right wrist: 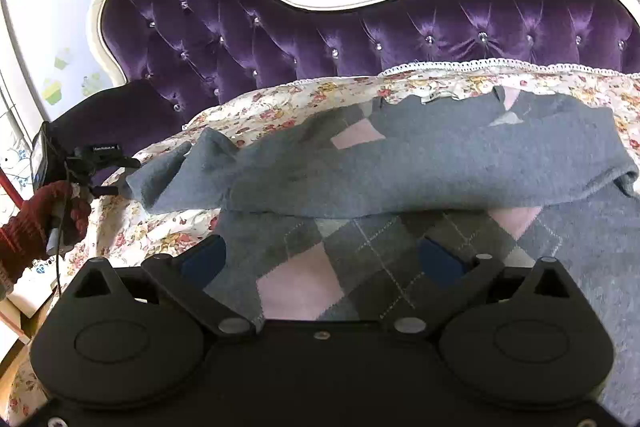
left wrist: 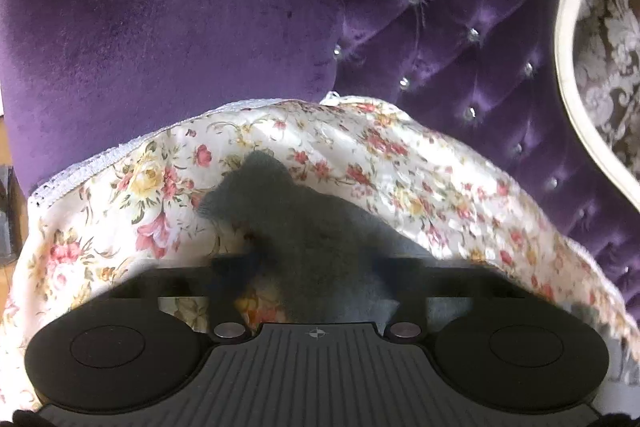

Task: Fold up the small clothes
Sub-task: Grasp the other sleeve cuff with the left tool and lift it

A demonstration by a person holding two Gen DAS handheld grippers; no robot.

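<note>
Left claw clamping one grey sweater, one floral sheet

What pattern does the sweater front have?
Grey and pink argyle diamonds on the sweater, clearest in the right wrist view.

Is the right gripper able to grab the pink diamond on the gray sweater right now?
Probably yes. The right gripper is open just above the gray sweater, with a pink diamond lying between its fingers and nothing covering it.
</note>
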